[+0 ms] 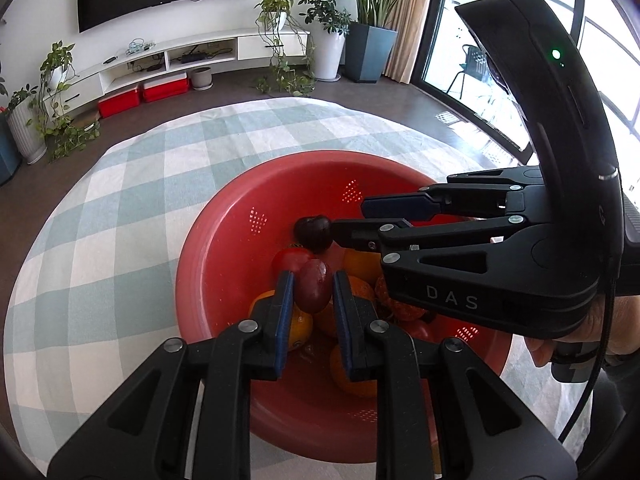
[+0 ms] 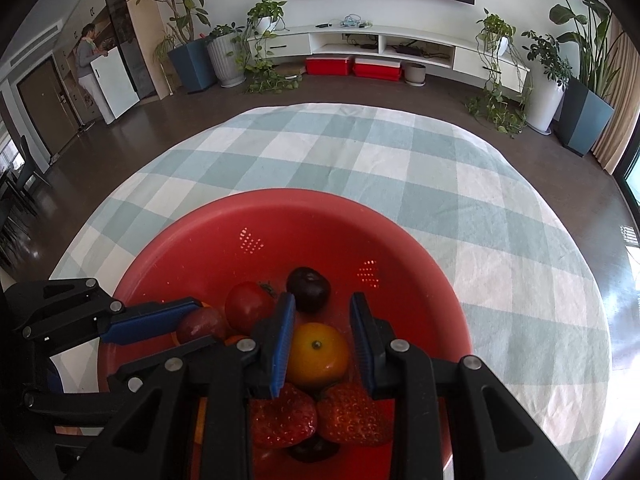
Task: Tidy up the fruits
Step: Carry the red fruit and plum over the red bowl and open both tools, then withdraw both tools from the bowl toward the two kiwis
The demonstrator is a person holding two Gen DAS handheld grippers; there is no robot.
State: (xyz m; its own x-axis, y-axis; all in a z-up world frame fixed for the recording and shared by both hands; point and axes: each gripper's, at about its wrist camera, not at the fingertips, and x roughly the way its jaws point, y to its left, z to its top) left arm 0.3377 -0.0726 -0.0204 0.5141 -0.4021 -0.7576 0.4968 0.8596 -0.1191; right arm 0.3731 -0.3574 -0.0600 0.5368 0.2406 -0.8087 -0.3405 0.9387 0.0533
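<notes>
Your checked cloth (image 2: 460, 184) lies over dark floor (image 2: 168, 120) — only your right view shows a person (image 2: 89, 60). Left gripper (image 1: 313, 292) pinches a grape (image 1: 313, 286); right gripper (image 2: 322, 344) pinches an orange (image 2: 318, 354).

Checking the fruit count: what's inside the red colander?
Red colander holds a dark cherry, tomato, orange citrus and two strawberries. Fruit beneath the grippers is covered.

In the red bowl (image 2: 192, 240), the gripper (image 2: 322, 340) hides the near strawberries' (image 2: 280, 424) lower parts; a dark fruit (image 2: 314, 451) beneath them shows only partly.
</notes>
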